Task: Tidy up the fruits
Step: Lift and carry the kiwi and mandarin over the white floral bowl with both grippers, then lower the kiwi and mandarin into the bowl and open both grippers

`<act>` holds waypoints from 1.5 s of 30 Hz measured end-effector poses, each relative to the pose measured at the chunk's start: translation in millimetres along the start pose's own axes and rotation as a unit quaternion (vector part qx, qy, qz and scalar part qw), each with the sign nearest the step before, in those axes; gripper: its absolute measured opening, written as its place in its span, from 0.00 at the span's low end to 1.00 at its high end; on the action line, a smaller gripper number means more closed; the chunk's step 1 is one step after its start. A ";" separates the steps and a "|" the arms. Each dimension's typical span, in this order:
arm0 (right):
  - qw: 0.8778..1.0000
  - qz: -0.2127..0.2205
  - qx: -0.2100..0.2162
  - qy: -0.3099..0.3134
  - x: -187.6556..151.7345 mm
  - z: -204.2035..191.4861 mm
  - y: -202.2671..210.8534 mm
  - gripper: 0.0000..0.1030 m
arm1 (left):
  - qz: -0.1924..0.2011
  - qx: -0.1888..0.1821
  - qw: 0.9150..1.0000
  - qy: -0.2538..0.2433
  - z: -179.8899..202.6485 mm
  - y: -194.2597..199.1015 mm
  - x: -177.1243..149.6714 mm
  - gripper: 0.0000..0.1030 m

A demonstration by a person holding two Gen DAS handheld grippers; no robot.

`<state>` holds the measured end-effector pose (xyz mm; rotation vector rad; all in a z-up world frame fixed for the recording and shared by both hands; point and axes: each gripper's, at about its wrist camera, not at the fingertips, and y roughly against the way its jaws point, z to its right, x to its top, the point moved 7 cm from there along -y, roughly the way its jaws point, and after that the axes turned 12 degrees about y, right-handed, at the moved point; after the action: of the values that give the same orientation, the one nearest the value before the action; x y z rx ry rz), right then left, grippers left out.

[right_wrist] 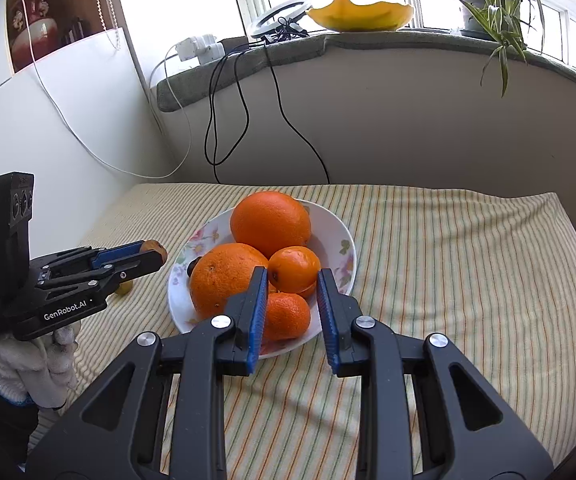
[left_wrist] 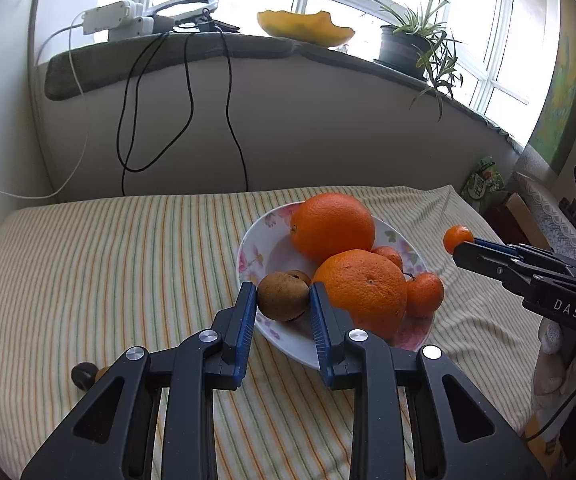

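A small brown fruit (left_wrist: 282, 298) sits between the blue pads of my left gripper (left_wrist: 283, 294), which is shut on it at the near-left rim of the flowered plate (left_wrist: 248, 240). The plate (right_wrist: 341, 228) holds two large oranges (left_wrist: 331, 226) (left_wrist: 361, 292) and some mandarins (left_wrist: 425, 294); another brown fruit (left_wrist: 301, 275) shows just behind the held one. My right gripper (right_wrist: 292, 274) is shut on a small mandarin (right_wrist: 293, 268) above the plate's near side. From the left wrist view, the right gripper (left_wrist: 461, 246) carries that mandarin (left_wrist: 457, 238) just right of the plate. The left gripper (right_wrist: 154, 252) appears left of the plate.
The striped cloth (right_wrist: 447, 280) covers the table. A dark small fruit (left_wrist: 83, 374) and a yellowish one (right_wrist: 124, 287) lie on it left of the plate. A gloved hand (right_wrist: 44, 364) holds the left gripper. Cables (left_wrist: 128, 120) hang from the windowsill, which bears a potted plant (left_wrist: 403, 44) and a yellow bowl (left_wrist: 303, 26).
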<state>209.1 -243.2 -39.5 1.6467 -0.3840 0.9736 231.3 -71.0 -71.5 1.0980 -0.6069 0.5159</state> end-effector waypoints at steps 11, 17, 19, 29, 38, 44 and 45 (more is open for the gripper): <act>1.000 -0.011 0.001 0.002 10.4 13.0 -26.3 0.25 | -0.001 -0.002 1.000 -0.006 3.3 -19.6 15.5 0.25; 1.000 -0.020 0.003 0.002 15.6 18.3 -45.2 0.25 | -0.003 -0.004 1.000 -0.004 2.8 -27.6 20.2 0.25; 1.000 -0.022 0.006 -0.001 16.9 20.1 -50.1 0.25 | -0.002 -0.003 1.000 -0.004 2.5 -28.8 21.1 0.25; 0.999 -0.035 0.015 0.001 18.9 20.2 -66.4 0.25 | -0.004 -0.009 1.000 -0.001 4.7 -32.3 20.9 0.25; 0.999 -0.035 0.021 -0.009 16.2 21.5 -65.9 0.28 | -0.002 -0.011 1.000 -0.004 7.1 -29.5 21.6 0.26; 0.999 -0.027 0.016 -0.005 18.5 21.5 -59.8 0.43 | -0.002 -0.010 1.000 -0.004 8.1 -29.4 22.0 0.30; 1.000 -0.026 0.016 -0.004 18.7 21.3 -58.9 0.43 | -0.001 -0.011 1.000 -0.004 8.2 -28.9 22.2 0.33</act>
<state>269.5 -239.6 -64.2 1.6817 -0.3313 0.9379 264.8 -87.4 -72.7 1.0801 -0.6169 0.5017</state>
